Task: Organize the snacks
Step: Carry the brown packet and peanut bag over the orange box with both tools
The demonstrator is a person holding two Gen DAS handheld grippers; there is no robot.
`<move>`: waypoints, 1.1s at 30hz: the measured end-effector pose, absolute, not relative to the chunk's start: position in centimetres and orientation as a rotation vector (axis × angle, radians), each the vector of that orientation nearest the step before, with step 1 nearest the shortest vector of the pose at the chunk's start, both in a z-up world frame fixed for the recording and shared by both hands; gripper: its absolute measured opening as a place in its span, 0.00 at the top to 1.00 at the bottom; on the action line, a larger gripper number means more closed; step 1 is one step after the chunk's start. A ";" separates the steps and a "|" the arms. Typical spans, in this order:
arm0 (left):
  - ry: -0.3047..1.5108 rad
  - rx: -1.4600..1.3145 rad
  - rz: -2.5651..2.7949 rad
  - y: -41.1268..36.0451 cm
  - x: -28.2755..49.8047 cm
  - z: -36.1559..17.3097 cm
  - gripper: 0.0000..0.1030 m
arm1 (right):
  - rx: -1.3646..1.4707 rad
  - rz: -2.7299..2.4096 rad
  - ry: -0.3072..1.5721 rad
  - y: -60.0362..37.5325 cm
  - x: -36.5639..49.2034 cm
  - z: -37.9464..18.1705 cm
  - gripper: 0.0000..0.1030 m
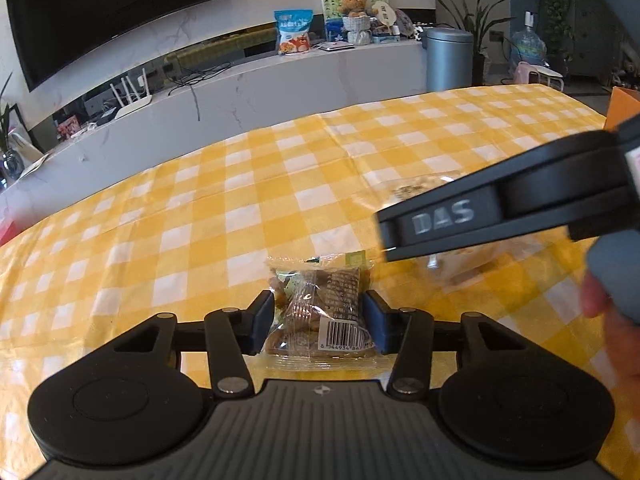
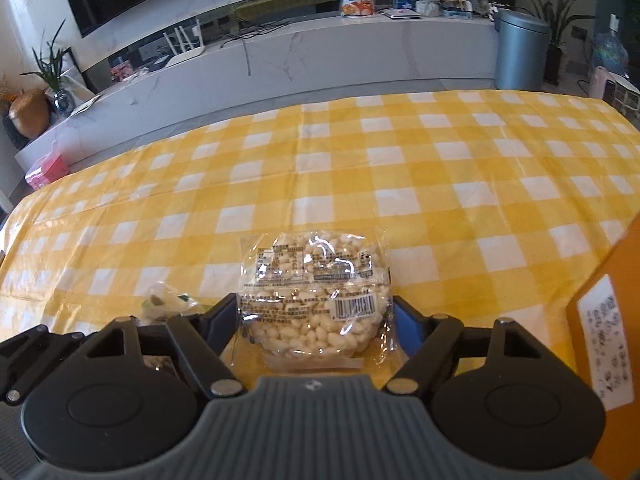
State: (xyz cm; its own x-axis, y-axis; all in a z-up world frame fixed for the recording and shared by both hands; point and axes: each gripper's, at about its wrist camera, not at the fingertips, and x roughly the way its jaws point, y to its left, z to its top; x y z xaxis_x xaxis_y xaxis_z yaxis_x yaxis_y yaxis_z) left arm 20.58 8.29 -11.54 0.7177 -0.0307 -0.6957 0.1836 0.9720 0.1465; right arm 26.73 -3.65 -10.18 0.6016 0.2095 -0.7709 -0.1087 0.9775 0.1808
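Note:
A clear packet of brown snacks with a barcode lies on the yellow checked tablecloth. My left gripper is shut on it, one blue pad against each side of the wrapper. A round puffed rice cake in clear wrap sits between the pads of my right gripper, which touch its wrapper on both sides. In the left wrist view the right tool's black finger crosses from the right above the blurred rice cake. The brown packet's top shows at the left of the right wrist view.
An orange box with a white label stands close at the right edge, also seen as an orange box far right. A hand grips the right tool. Beyond the table stand a white TV bench and a grey bin.

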 end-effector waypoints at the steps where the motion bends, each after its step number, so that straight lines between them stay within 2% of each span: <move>1: 0.756 0.209 -0.115 8.3 20.4 -11.4 0.53 | 0.123 0.188 0.906 -3.9 26.6 -10.0 0.26; 3: 0.754 0.193 -0.099 8.3 20.1 -11.1 0.59 | 0.124 0.198 0.904 -4.2 26.0 -9.5 0.26; 5: 0.746 0.168 -0.092 8.4 19.6 -10.6 0.59 | 0.112 0.207 0.890 -4.5 25.2 -8.8 0.26; 20: 0.696 -0.132 -0.098 9.2 12.4 -5.4 0.60 | 0.105 0.311 0.821 -8.3 16.7 -3.5 0.26; 33: 0.638 -0.123 -0.181 5.6 7.2 -1.2 0.60 | 0.100 0.380 0.693 -15.1 8.5 1.5 0.26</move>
